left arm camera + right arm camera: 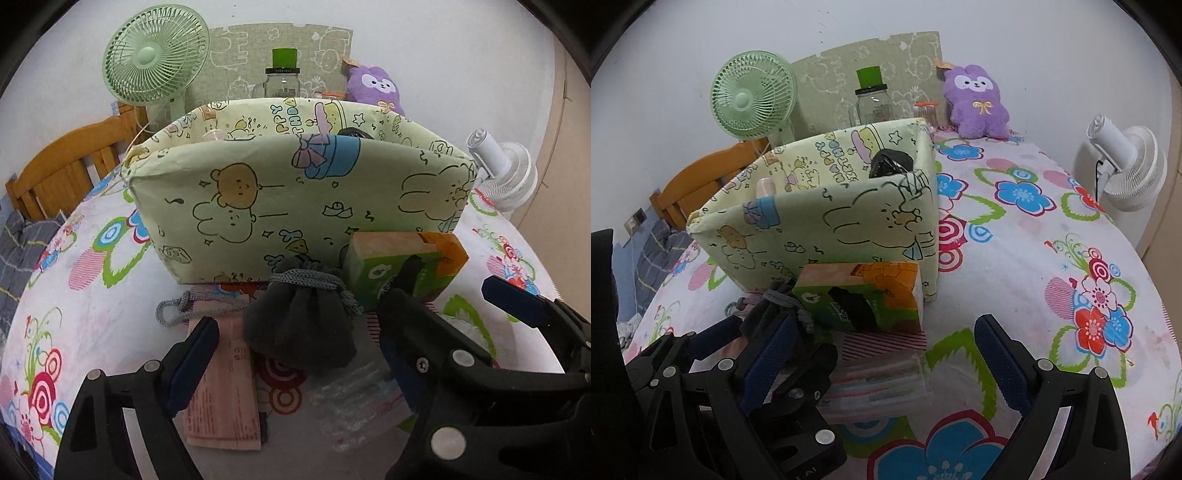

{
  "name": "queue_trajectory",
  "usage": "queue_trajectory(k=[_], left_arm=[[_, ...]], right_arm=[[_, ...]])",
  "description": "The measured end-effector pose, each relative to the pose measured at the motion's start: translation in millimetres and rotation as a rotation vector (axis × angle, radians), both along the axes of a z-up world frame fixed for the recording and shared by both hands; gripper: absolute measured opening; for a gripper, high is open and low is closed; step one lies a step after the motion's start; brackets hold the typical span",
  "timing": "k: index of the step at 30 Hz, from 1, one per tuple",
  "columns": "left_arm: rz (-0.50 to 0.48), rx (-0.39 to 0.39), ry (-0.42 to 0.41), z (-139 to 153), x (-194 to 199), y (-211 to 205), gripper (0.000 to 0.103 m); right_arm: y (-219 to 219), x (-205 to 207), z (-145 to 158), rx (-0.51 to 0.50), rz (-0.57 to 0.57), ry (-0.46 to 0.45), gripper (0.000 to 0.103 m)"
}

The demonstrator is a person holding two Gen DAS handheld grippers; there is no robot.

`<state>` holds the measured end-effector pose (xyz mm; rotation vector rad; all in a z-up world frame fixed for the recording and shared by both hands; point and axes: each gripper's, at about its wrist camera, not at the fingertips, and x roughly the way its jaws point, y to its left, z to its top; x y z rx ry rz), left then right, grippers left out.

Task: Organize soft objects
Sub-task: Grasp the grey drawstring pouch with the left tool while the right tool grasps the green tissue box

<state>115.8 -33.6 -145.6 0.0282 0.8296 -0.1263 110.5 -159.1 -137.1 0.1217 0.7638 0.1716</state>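
Black fingers (207, 343) with blue pads up close, left gripper (295, 332) spread wide around a dark grey drawstring pouch (299, 325), not pinching it. Right gripper (886, 354) spread open too, nothing held, poised over a clear plastic packet (879, 384) flat on the flowery sheet (1015, 266). Pouch sitting on a pink packet (225, 398), right in front of a pale green cartoon-print box (258, 206). Orange-and-green tissue pack (864, 295) leaning against that box, just beside the pouch. Further back: green fan (155, 59), glass jar (873, 105), purple plush (975, 101), white fan (1126, 162) off to the side.
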Motion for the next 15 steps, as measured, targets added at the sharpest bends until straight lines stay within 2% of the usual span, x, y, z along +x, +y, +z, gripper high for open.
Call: queue_trajectory(k=[8,11,13,15], left_arm=[[0.005,0.02,-0.004,-2.4,3.5,-2.8,0.085],[0.017,0.032,-0.011,-2.5,4.1,-3.2,0.076],[0.025,0.046,-0.017,-2.6,4.0,-3.8,0.067],[0.032,0.054,-0.015,-2.5,4.6,-4.1,0.064]], right_arm=[[-5.6,6.8,-6.3,0.015,-0.008,0.019,0.099],[-5.7,7.8,-6.5,0.012,-0.008,0.021,0.099],[-4.7,8.0,-7.2,0.01,-0.002,0.024,0.099],[-4.1,8.0,-7.6,0.007,0.0,0.026,0.099]])
